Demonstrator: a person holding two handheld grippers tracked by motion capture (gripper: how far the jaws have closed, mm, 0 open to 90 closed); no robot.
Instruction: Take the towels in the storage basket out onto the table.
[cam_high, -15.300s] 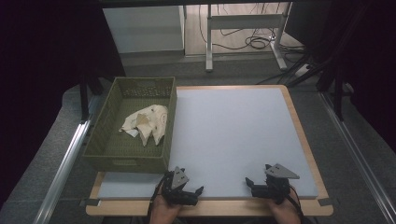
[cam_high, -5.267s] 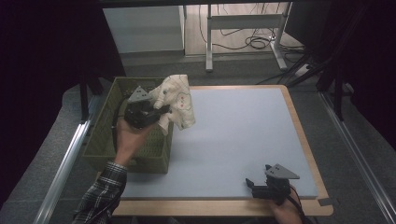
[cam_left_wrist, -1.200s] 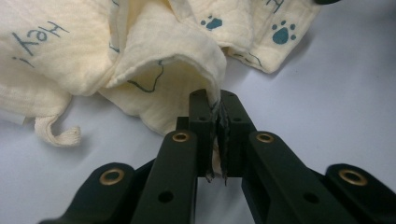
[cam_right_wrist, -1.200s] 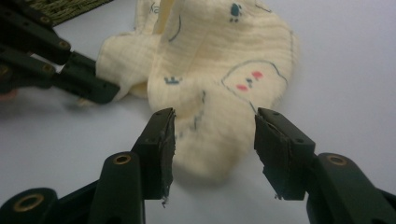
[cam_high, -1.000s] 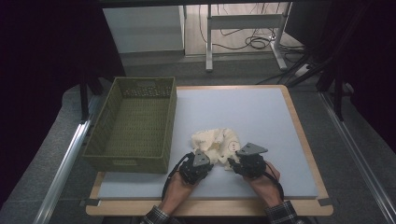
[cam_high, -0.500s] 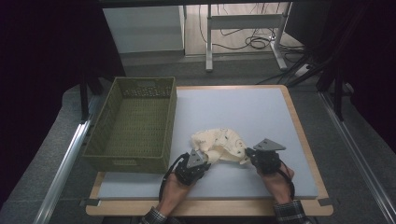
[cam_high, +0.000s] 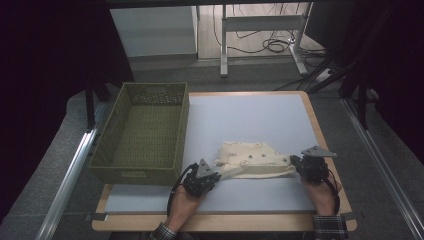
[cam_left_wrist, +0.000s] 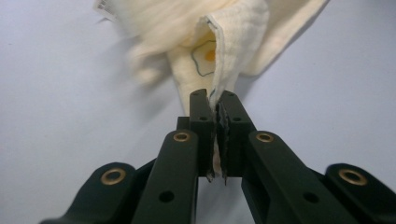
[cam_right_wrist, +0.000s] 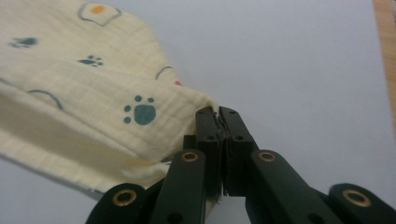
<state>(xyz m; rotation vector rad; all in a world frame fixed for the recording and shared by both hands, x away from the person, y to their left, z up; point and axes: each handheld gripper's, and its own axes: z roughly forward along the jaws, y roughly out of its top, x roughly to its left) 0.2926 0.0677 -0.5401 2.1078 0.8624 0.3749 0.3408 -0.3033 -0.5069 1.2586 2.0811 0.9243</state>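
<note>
Since a second ago we see the right hand-held gripper (cam_high: 299, 165) carried rightward, drawing the cloth (cam_high: 252, 158) out flat. One cream cloth with paw prints, lying on the bench (cam_high: 250, 115). Two hand-held grippers: the left hand-held gripper (cam_high: 214, 176) and the right, each clamped on a cloth corner. One green basket (cam_high: 142, 131), left of the cloth.

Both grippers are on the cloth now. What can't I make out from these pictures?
- Cloth: full shape, folded over itself, high view.
- Its far part: motion-blurred, left gripper view.
- Corner in right gripper: hidden between the jaws.
- Printed pattern: too small, high view.
- Basket near wall's inside: hidden by its rim.
</note>
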